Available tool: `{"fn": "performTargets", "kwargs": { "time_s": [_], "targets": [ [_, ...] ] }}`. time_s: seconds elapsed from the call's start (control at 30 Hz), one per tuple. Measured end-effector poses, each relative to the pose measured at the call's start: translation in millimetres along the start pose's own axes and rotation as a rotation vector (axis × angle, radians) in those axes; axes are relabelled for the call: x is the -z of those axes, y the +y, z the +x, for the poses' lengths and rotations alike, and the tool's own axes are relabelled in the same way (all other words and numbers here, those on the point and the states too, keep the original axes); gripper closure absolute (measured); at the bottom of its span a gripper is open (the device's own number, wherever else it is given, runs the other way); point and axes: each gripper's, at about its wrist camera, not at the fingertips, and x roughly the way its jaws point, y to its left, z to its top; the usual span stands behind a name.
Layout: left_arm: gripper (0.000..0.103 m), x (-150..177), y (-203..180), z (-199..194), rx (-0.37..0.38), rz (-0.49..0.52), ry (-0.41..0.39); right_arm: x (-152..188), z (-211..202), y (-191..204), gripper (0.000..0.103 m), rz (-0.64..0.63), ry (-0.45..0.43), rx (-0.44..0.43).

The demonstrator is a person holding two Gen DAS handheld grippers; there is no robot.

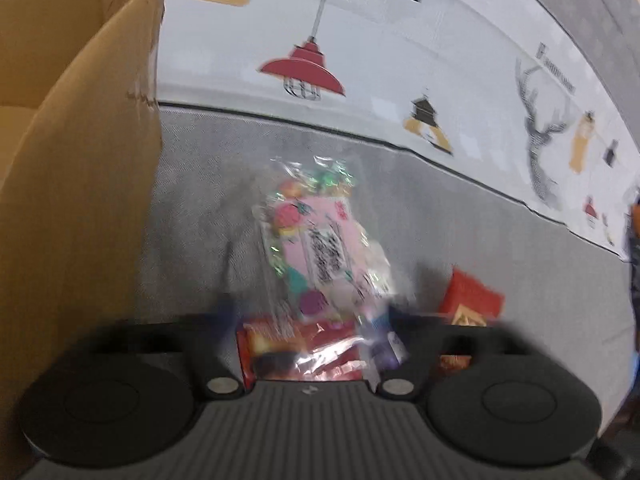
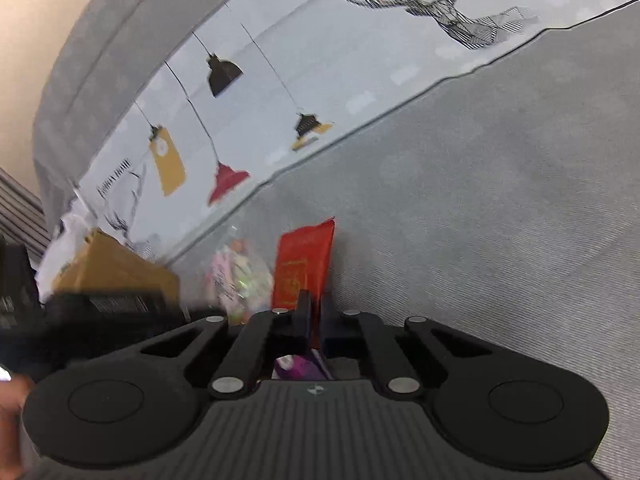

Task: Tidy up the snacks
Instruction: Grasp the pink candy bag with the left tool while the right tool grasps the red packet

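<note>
A clear candy bag with a pink label (image 1: 320, 240) lies on the grey fabric, partly over a red wrapper (image 1: 280, 340). My left gripper (image 1: 310, 314) stands open, its blurred fingers on either side of the bag's near end. A red snack packet (image 2: 306, 260) stands upright, and my right gripper (image 2: 314, 308) is shut on its lower edge. The same red packet (image 1: 472, 296) shows to the right in the left wrist view. The candy bag (image 2: 240, 280) sits left of the red packet. A purple wrapper (image 2: 300, 366) lies under the right fingers.
An open cardboard box (image 1: 80, 140) rises at the left, also visible as the box (image 2: 112, 268) in the right wrist view. Grey fabric surface (image 2: 500, 220) spreads to the right. A printed sheet with lamps and a deer (image 1: 400, 60) runs behind. A hand (image 2: 8, 404) shows at far left.
</note>
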Motion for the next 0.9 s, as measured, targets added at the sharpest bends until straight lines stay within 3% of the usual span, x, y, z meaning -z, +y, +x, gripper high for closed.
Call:
{"fn": "performTargets", "kwargs": {
  "time_s": [0.27, 0.37, 0.43, 0.5, 0.53, 0.57, 0.6, 0.67, 0.7, 0.73, 0.77, 0.9],
  "targets": [
    [0.000, -21.0, -15.4, 30.3, -0.081, 0.037, 0.003, -5.5, 18.1, -11.7, 0.093, 0.078, 0.030, -0.009],
    [0.000, -25.0, -22.7, 37.8, -0.130, 0.076, -0.010, -5.4, 28.8, -11.7, 0.081, 0.090, 0.051, -0.002],
    [0.001, -24.7, -24.5, 39.4, -0.123, 0.121, -0.017, -5.9, 32.1, -12.7, 0.065, 0.123, 0.042, -0.035],
    [0.017, -22.0, -25.1, 34.5, -0.118, 0.165, -0.044, -5.9, 34.3, -13.3, 0.051, 0.145, 0.035, -0.068],
    [0.034, -21.5, -24.7, 29.6, -0.096, 0.182, -0.056, -5.9, 35.4, -12.1, 0.041, 0.149, 0.033, -0.087],
    [0.052, -21.8, -23.6, 25.5, -0.072, 0.184, -0.059, -5.9, 36.2, -9.6, 0.037, 0.143, 0.032, -0.100],
    [0.059, -22.8, -22.1, 21.7, -0.059, 0.175, -0.058, -5.9, 37.3, -6.1, 0.033, 0.123, 0.031, -0.104],
    [0.072, -24.8, -18.5, 13.7, -0.031, 0.156, -0.050, -6.2, 40.8, 4.2, 0.034, 0.048, 0.033, -0.082],
    [0.074, -24.6, -18.3, 10.1, -0.027, 0.155, -0.049, -5.8, 41.7, 9.3, 0.047, 0.006, 0.033, -0.060],
    [0.076, -23.6, -18.2, 5.5, -0.027, 0.155, -0.050, -4.9, 42.7, 14.6, 0.076, -0.046, 0.028, -0.016],
    [0.078, -22.7, -17.2, 2.2, -0.027, 0.158, -0.050, -4.5, 43.5, 17.2, 0.080, -0.083, 0.027, 0.033],
    [0.083, -22.6, -10.6, -8.0, 0.001, 0.112, -0.037, -5.9, 38.3, 2.9, 0.096, 0.015, 0.018, -0.018]
  ]
}}
